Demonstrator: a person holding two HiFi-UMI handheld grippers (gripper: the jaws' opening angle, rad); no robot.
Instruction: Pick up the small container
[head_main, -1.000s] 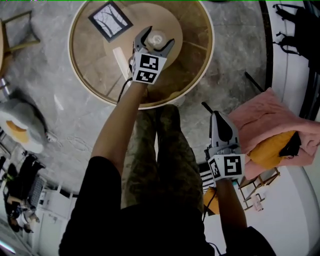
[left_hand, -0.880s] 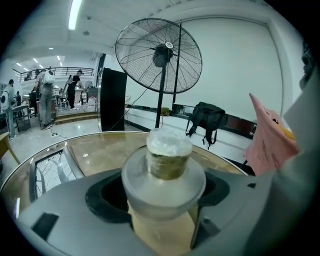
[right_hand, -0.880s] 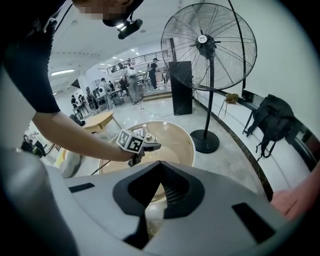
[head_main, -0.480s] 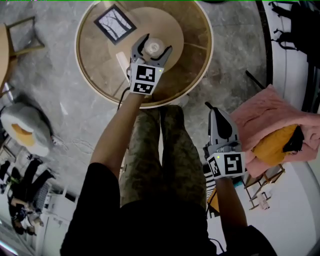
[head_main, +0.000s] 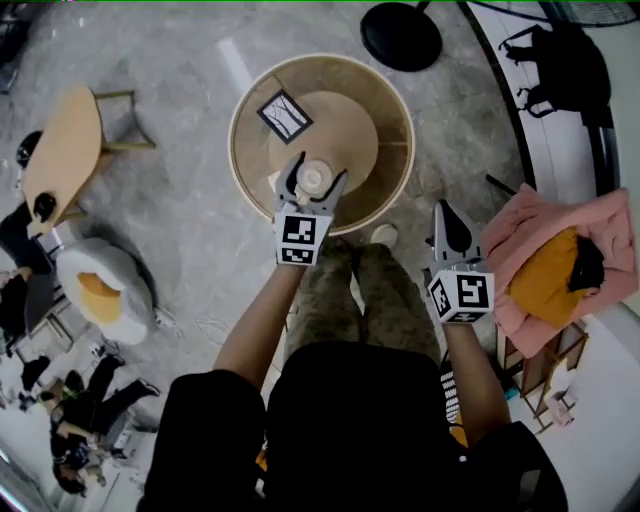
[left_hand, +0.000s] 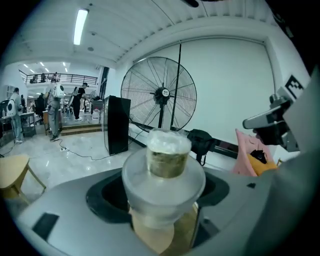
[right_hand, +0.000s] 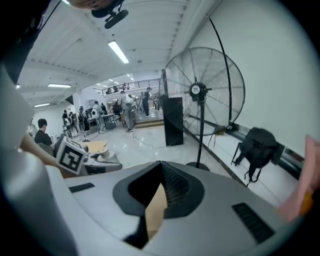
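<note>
small translucent container (left_hand: 163, 170) with stepped frosted lid, upright between the jaws of the left claw (head_main: 314, 182)

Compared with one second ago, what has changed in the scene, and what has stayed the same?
The left gripper closed on the small container and apparently lifted it off the round table, towards the person. The head camera also rose, so the table looks smaller. The right gripper stayed shut and empty at the person's right side, and the framed picture stayed on the table.
</note>
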